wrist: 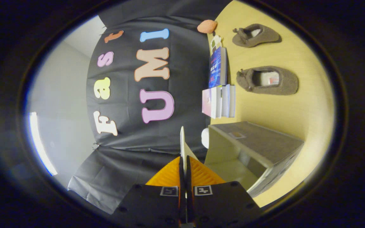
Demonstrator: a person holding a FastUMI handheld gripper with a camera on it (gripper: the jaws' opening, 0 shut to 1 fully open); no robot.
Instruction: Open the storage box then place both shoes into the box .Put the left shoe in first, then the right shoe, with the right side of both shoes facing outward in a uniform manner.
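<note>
Camera rolled sideways, so bench (296, 110) of pale yellow wood appears as an upright plane beside black cloth wall. Orange ribbed jaws (184, 158) pressed together on a thin pale flap (182, 139), apparently the edge of the storage box lid, standing up between them and reaching past their tips. Two square black-and-white markers (186, 190) on the black gripper body just behind the jaws.

Grey fabric storage box (258, 148) just beside the jaws, resting on the bench, its flat grey panel carrying a small label patch (237, 135); front opening showing a pale interior. Small white rounded object (205, 138) at the box's back corner, against the cloth; not clear what it is.

Beyond the box, a row of upright books with pale pink and white spines (219, 101) set along the wall edge of the bench, then a blue-covered book (218, 67) next to them, with a small card or tag (215, 41) further on. Orange-pink rounded lump (207, 26) at the far end of that row, touching the cloth.

Two grey-brown fuzzy slippers out on the open bench, apart from each other and well apart from the box: nearer slipper (268, 80) level with the books, white lining visible inside; farther slipper (255, 34) level with the card. Both lying parallel, openings facing the camera. Neither slipper inside the box.
</note>
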